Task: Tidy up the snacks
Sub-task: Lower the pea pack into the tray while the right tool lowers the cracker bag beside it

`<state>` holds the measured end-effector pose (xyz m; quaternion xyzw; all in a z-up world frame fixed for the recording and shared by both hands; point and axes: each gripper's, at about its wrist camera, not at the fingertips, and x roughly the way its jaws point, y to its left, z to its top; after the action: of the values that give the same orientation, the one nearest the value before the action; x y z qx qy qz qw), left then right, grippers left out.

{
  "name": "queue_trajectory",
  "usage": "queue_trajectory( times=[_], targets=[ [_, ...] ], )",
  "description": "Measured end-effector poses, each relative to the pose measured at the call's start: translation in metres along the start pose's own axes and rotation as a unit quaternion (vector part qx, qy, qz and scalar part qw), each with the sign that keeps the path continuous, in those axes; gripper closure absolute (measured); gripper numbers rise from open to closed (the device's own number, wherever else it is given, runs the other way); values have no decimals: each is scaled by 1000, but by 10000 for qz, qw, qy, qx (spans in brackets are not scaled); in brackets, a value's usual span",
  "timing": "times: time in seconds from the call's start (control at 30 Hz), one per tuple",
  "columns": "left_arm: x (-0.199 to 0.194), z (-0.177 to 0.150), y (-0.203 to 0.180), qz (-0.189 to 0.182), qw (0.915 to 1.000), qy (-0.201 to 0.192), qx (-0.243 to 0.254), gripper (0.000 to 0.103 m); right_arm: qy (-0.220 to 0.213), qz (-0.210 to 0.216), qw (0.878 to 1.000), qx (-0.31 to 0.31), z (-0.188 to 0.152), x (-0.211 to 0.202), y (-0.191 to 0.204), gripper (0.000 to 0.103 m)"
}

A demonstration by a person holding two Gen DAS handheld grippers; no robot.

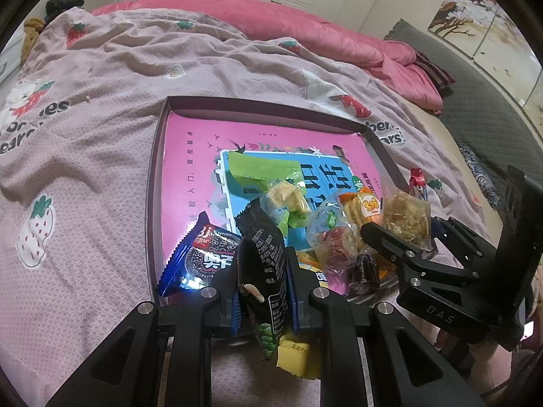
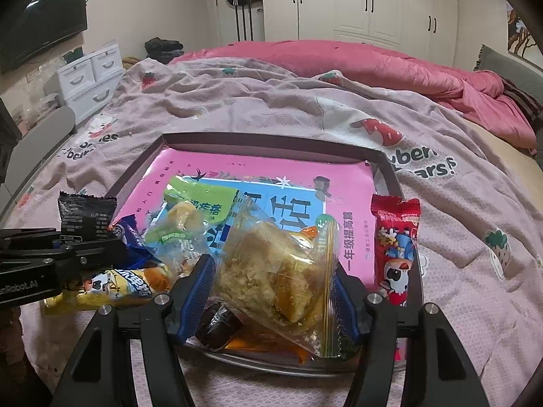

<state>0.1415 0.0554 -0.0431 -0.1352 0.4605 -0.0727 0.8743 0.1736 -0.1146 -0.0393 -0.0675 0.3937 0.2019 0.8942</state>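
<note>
A shallow dark-rimmed box (image 1: 154,183) (image 2: 387,159) lined with a pink and blue book cover lies on the bed. My left gripper (image 1: 263,288) is shut on a black snack packet (image 1: 263,251) (image 2: 86,217), held upright over the box's near edge. My right gripper (image 2: 275,291) (image 1: 404,237) is shut on a clear bag of crumbly yellow pastry (image 2: 278,268) (image 1: 405,218) above the box's near right part. In the box lie a blue cookie pack (image 1: 200,254), a green-wrapped pastry (image 1: 268,176) (image 2: 193,203) and several other small wrapped snacks.
A red snack pack (image 2: 395,247) (image 1: 417,181) leans on the box's right rim. A yellow packet (image 1: 295,356) (image 2: 112,288) lies by the near rim. The strawberry-print sheet (image 1: 101,135) spreads around the box, with a pink quilt (image 2: 373,64) behind.
</note>
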Motion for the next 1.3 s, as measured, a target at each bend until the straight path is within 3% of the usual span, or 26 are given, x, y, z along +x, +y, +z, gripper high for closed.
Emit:
queue_trajectory(
  times=[1.07,1.13,1.27,1.3],
  targets=[
    [1,2,3,28,10000,-5,-65,79,-143,-66,9998,108,-3,-10,1,31],
    [0,2,4,41,10000,-15,-84,76,-243,-87,9996,103,-3,-16,1,31],
    [-3,3,8,55,9998,-79,-200,53,-351,-121,9993,63,-2,-23,1,29],
    [-4,4,9,53,9997,-85,-229,51,-362,-126,9992,65,-2,-25,1,28]
  ],
)
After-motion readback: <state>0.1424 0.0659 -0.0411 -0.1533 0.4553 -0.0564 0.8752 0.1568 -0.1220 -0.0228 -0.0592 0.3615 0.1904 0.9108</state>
